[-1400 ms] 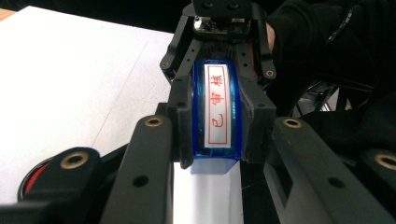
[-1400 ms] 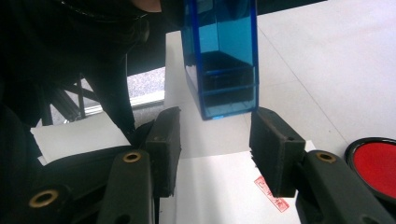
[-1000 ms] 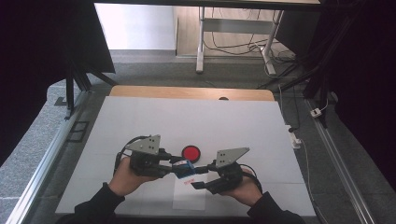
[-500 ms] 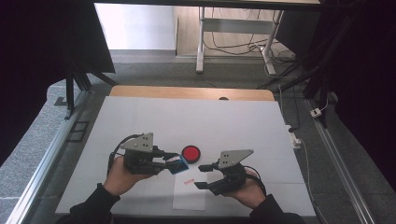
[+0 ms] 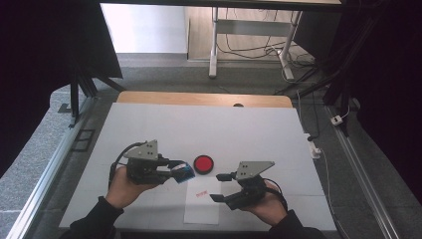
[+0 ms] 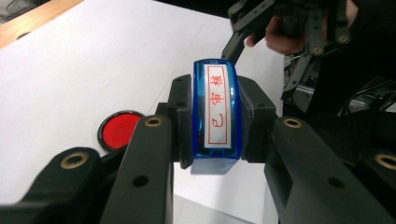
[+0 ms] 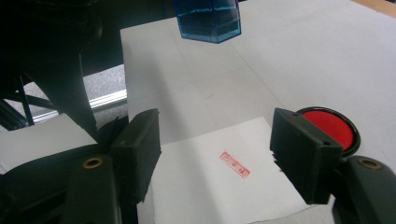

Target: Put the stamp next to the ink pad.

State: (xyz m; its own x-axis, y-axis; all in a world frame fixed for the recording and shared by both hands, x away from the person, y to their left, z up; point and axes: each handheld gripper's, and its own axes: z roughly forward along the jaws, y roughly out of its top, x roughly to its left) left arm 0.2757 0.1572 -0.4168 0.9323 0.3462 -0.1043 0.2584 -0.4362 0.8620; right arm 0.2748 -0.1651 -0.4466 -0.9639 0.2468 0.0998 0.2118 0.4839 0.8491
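Holding your right claw (image 5: 217, 187) wide open above the white paper sheet (image 5: 201, 206) bearing a small red stamp mark (image 7: 234, 164), you grip the blue plastic stamp (image 6: 215, 116) in your left claw (image 5: 175, 169), beside the round red ink pad (image 5: 203, 163) on the white worktop (image 5: 209, 129).

Black hand-held gripper (image 5: 175, 169) — brass screws, grey three-cornered plate, dark sleeves.
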